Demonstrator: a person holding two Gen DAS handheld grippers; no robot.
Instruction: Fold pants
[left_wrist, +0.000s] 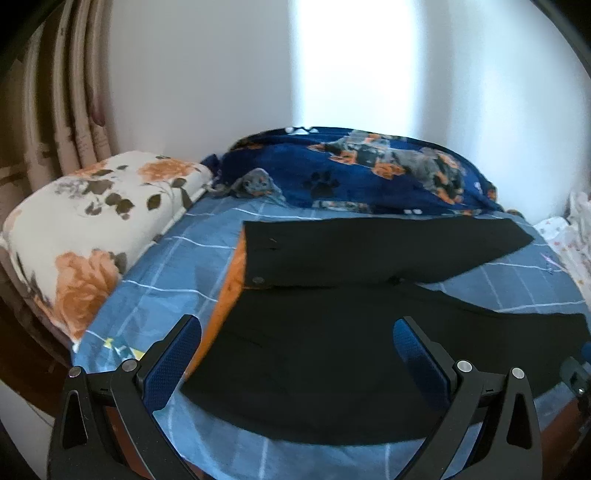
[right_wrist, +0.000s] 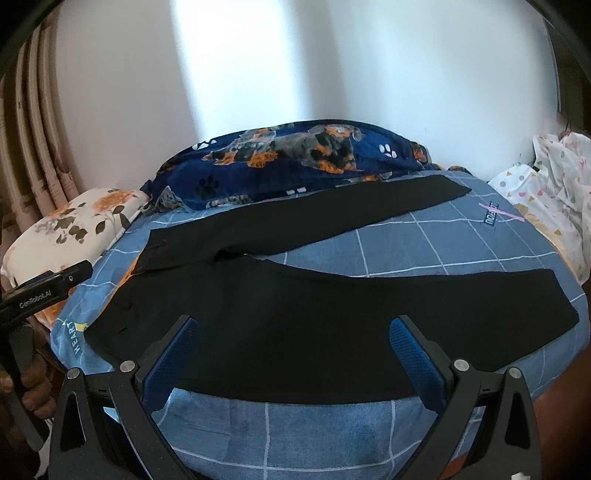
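Fingers, left gripper (left_wrist: 295, 354): spread wide, blue pads facing each other, nothing between them; I hold them above the near leg of the pants, close to the waist end.

Fingers, right gripper (right_wrist: 291, 354): likewise spread wide and holding nothing; I hold them over the middle of that same near leg.

Pants (right_wrist: 236, 314): black, laid flat on the bed, waist toward my left, both legs running off to the right. Legs splayed apart in a V; far leg angles toward the back of the bed, near leg follows the front edge. Orange lining shows at the waist opening in the left wrist view, with a small round button beside it.

Bedsheet (right_wrist: 424, 240): blue with a white grid, some printed lettering; lies under the pants.

Blanket (left_wrist: 369, 173): dark blue, paw prints and dog figures, bunched along the far side of the bed, just behind the far leg.

Pillow (left_wrist: 85, 221): white with orange flowers, at the left end of the bed, apart from the waist.

Patterned white cloth (right_wrist: 546, 177): heaped at the right end of the bed.

Curtain (left_wrist: 62, 110): pale, pleated, hanging in the left corner behind the pillow.

Wall (right_wrist: 295, 66): plain white, behind the bed.
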